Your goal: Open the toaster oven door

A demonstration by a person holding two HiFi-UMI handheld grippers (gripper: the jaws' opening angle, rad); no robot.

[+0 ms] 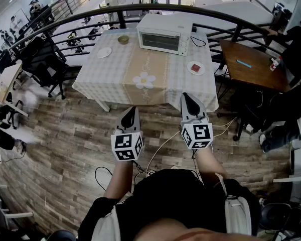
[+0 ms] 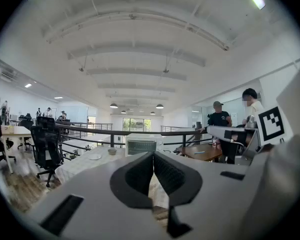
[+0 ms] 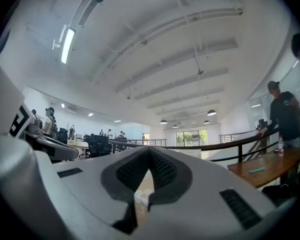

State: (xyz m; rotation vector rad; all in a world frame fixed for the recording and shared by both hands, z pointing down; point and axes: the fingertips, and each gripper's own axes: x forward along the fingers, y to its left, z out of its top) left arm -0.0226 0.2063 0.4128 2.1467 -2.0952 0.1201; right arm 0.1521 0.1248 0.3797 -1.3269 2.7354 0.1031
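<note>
A white toaster oven (image 1: 164, 33) stands at the far side of the table (image 1: 110, 74), its glass door closed and facing me. It also shows small and distant as the oven (image 2: 141, 144) in the left gripper view. My left gripper (image 1: 131, 113) and right gripper (image 1: 188, 101) hover side by side above the floor, short of the table's near edge, both pointing at the table. Each is shut with nothing held; in the left gripper view the left gripper (image 2: 153, 155) has its pads together, and the right gripper (image 3: 149, 152) does too in its own view.
On the checked cloth lie a white plate (image 1: 104, 52), a small bowl (image 1: 123, 39) and a plate with something red (image 1: 195, 68). A black railing (image 1: 226, 16) runs behind the table. A wooden desk (image 1: 251, 67) stands right, black chairs (image 1: 42, 59) left. Cables (image 1: 155, 157) trail on the floor.
</note>
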